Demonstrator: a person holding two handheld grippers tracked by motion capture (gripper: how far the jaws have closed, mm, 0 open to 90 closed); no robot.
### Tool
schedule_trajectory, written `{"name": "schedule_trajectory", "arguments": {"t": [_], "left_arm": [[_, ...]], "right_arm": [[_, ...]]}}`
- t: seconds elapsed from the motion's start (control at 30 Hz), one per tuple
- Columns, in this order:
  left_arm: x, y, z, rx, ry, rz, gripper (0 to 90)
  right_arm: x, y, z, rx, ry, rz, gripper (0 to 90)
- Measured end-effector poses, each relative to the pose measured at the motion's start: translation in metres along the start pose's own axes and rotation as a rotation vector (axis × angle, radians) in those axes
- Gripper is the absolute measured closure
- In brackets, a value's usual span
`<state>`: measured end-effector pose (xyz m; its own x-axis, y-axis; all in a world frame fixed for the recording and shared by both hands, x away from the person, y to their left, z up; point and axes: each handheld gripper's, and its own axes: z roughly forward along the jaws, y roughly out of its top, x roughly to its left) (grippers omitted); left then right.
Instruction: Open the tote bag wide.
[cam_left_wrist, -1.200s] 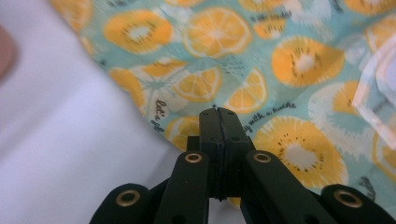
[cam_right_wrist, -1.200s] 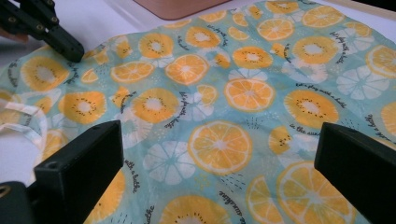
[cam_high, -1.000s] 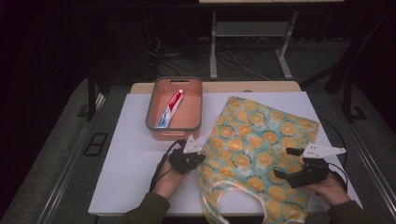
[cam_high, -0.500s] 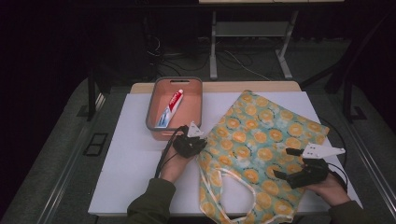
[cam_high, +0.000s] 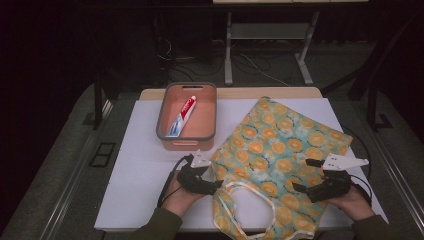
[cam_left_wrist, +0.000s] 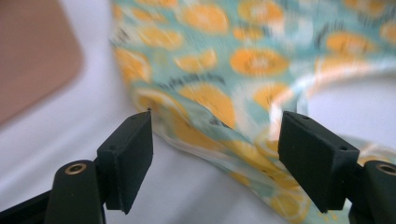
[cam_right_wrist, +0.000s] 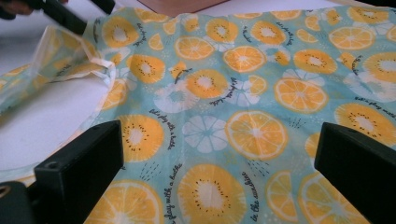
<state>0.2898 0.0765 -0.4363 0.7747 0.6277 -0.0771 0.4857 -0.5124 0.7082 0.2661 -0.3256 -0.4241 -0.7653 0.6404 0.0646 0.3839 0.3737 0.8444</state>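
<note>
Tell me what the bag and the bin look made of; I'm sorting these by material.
The bag looks like thin woven cloth, matte, printed with orange slices: it lies limp, creases, and its edge lifts in folds near the left claw. The bin looks like rigid moulded plastic, salmon with a grey rim, smooth and faintly glossy. Neither can be confirmed by sight alone.

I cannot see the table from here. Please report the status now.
Left gripper open, fingers astride the bag's edge near the handle. Right gripper open over the bag. Bin with toothpaste stands apart.
</note>
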Motion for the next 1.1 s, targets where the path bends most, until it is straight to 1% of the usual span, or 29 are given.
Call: {"name": "schedule_trajectory", "arguments": {"t": [0.03, 0.1, 0.13, 0.17, 0.2, 0.23, 0.27, 0.3, 0.33, 0.4, 0.47, 0.53, 0.6, 0.63, 0.67, 0.7, 0.73, 0.77, 0.8, 0.83, 0.87, 0.93, 0.97, 1.03, 1.1], "left_arm": [[-0.001, -0.001, 0.005, 0.025, -0.006, 0.006, 26.2], [-0.003, -0.002, 0.012, 0.058, -0.009, 0.025, 32.9], [-0.004, -0.002, 0.013, 0.057, 0.003, 0.041, 37.0], [-0.005, -0.001, 0.012, 0.061, 0.021, 0.056, 37.0], [-0.005, -0.001, 0.011, 0.055, 0.017, 0.066, 59.2], [-0.005, -0.001, 0.011, 0.052, 0.014, 0.065, 66.0], [-0.006, -0.001, 0.011, 0.052, 0.000, 0.074, 66.0], [-0.006, -0.001, 0.011, 0.056, -0.007, 0.089, 86.2], [-0.007, 0.000, 0.012, 0.055, -0.008, 0.093, 88.0], [-0.004, 0.004, 0.013, 0.057, -0.004, 0.094, 88.5], [0.003, 0.010, 0.016, 0.048, 0.024, 0.093, 88.7], [0.015, 0.018, 0.019, 0.022, 0.055, 0.081, 88.7], [0.028, 0.024, 0.022, -0.006, 0.067, 0.066, 88.6], [0.032, 0.026, 0.024, -0.011, 0.077, 0.066, 88.6], [0.036, 0.028, 0.025, -0.014, 0.079, 0.062, 88.2], [0.040, 0.029, 0.027, -0.024, 0.071, 0.049, 88.2], [0.042, 0.028, 0.027, -0.034, 0.066, 0.035, 87.9], [0.043, 0.027, 0.027, -0.034, 0.060, 0.028, 87.1], [0.044, 0.027, 0.025, -0.036, 0.054, 0.023, 84.0], [0.044, 0.026, 0.023, -0.041, 0.050, 0.015, 73.2], [0.044, 0.025, 0.019, -0.051, 0.039, 0.004, 73.2], [0.042, 0.022, 0.010, -0.081, 0.022, -0.013, 62.9], [0.041, 0.020, 0.005, -0.091, 0.013, -0.014, 55.9], [0.039, 0.015, -0.005, -0.111, 0.002, -0.021, 49.5], [0.037, 0.010, -0.015, -0.136, -0.010, -0.018, 43.2]], "right_arm": [[0.000, 0.000, 0.000, 0.000, 0.000, 0.000, 1.0], [0.000, 0.000, 0.000, 0.000, -0.001, 0.000, 1.0], [0.000, 0.000, 0.000, 0.000, -0.002, 0.000, 1.0], [0.000, 0.000, 0.000, 0.000, -0.002, 0.000, 1.0], [0.000, 0.000, 0.000, -0.002, -0.001, -0.001, 1.0], [0.000, 0.000, 0.000, -0.001, -0.001, 0.000, 1.0], [0.000, 0.000, 0.000, -0.001, -0.001, 0.000, 1.0], [0.000, 0.000, 0.000, 0.003, 0.000, 0.000, 1.0], [0.000, 0.000, 0.000, 0.003, 0.000, -0.001, 1.0], [0.000, 0.000, 0.000, 0.002, 0.001, -0.002, 1.0], [0.000, 0.000, 0.000, 0.001, -0.001, 0.001, 1.0], [0.000, 0.000, 0.000, 0.001, -0.002, 0.002, 1.0], [0.000, 0.000, 0.001, 0.002, -0.003, -0.001, 1.0], [0.000, 0.000, 0.001, 0.002, -0.003, -0.001, 1.0], [0.000, 0.000, 0.001, 0.005, -0.003, -0.001, 1.0], [0.000, 0.000, 0.001, 0.005, -0.003, -0.001, 1.0], [0.000, 0.000, 0.001, 0.007, -0.003, 0.000, 1.0], [0.000, 0.000, 0.001, 0.010, -0.005, 0.001, 1.0], [0.000, 0.000, 0.001, 0.010, -0.005, -0.001, 1.0], [0.000, 0.000, 0.001, 0.011, -0.003, -0.002, 1.0], [0.000, 0.000, 0.001, 0.011, -0.003, -0.002, 1.0], [0.000, 0.000, 0.001, 0.013, -0.003, 0.001, 1.0], [0.000, 0.000, 0.001, 0.020, -0.003, 0.004, 1.0], [0.000, 0.001, 0.002, 0.026, 0.000, 0.004, 1.0], [0.001, 0.001, 0.002, 0.034, 0.006, 0.013, 1.0]]}}
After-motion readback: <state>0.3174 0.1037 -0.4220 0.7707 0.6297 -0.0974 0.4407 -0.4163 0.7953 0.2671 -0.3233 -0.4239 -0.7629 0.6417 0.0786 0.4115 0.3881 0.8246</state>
